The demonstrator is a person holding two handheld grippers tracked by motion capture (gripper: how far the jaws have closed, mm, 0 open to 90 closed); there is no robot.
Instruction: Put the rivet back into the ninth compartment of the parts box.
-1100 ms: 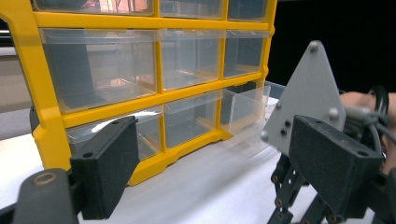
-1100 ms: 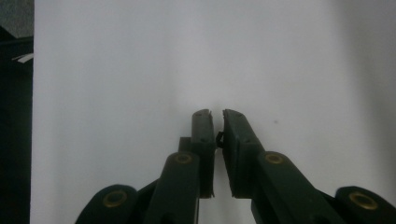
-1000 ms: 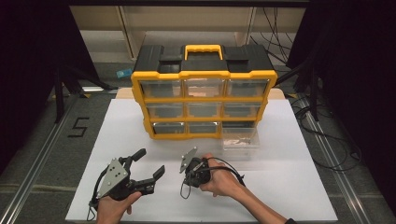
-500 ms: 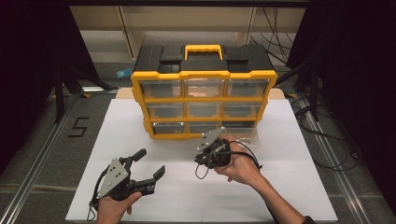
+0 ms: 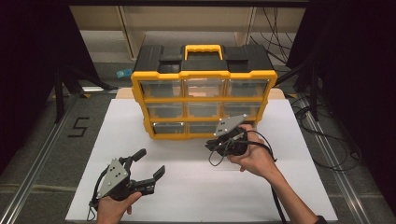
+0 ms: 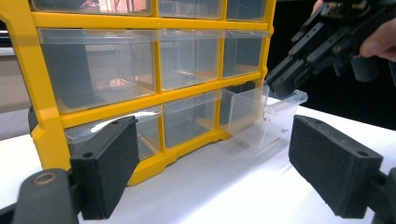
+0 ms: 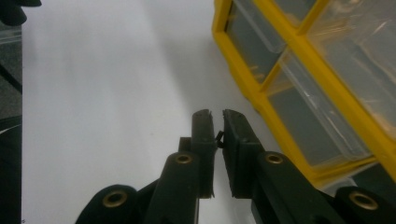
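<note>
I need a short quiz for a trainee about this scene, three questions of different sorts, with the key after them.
1. True or false: the left tongs stand wide open above the white table.
2. Which drawer is pulled out of the yellow organizer? A) top left B) middle C) bottom right drawer
3. Fill in: the right tongs are nearly ____.

Key: 1 true; 2 C; 3 shut, with only a thin gap between the jaws.

Yellow-and-black drawer organiser (image 5: 201, 88) standing at the far side of a white table top (image 5: 196, 186). Bottom-right clear drawer (image 6: 261, 114) pulled partway out. Black "5" marking (image 5: 78, 127) and cables (image 5: 336, 149) on the floor beside.
</note>
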